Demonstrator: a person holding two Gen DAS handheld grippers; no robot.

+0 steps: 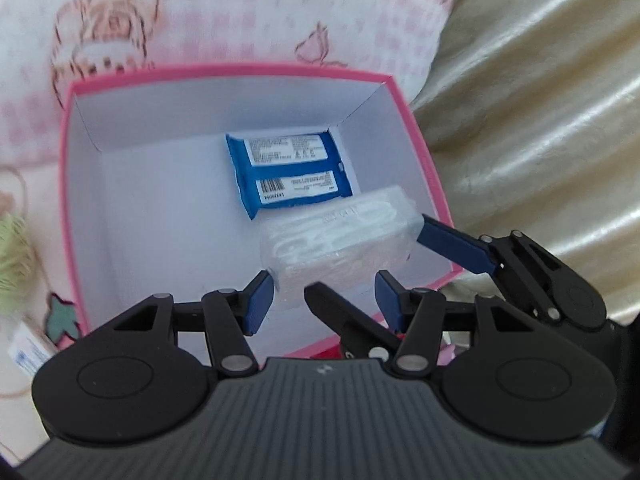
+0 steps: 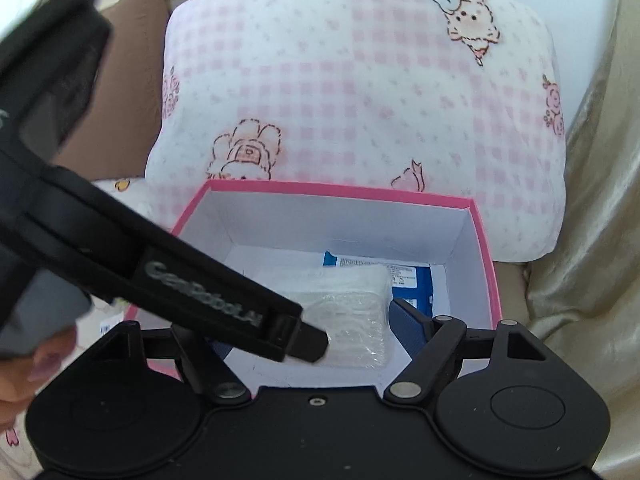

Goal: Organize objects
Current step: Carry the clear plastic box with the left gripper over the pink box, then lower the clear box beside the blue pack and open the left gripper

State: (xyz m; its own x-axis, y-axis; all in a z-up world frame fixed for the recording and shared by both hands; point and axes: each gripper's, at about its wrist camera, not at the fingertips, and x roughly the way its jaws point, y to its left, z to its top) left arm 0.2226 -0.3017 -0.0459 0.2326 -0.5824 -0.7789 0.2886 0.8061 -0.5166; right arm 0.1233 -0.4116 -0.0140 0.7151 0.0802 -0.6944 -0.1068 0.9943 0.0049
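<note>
Clear packet (image 1: pixel 340 246) hangs inside the pink box (image 1: pixel 240 70), just in front of the blue pack (image 1: pixel 288 172), clamped by the left gripper (image 1: pixel 324 300). The right gripper (image 2: pixel 308 332) brackets it, jaws apart. Lower it flat before letting go.

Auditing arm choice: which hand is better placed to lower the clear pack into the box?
Left: left gripper apparently grips the clear pack over the pink box; right gripper only flanks it.

Pink box (image 1: pixel 436 184) left half bare; blue packet (image 1: pixel 288 172), clear pack (image 1: pixel 340 240) crowd right.
</note>
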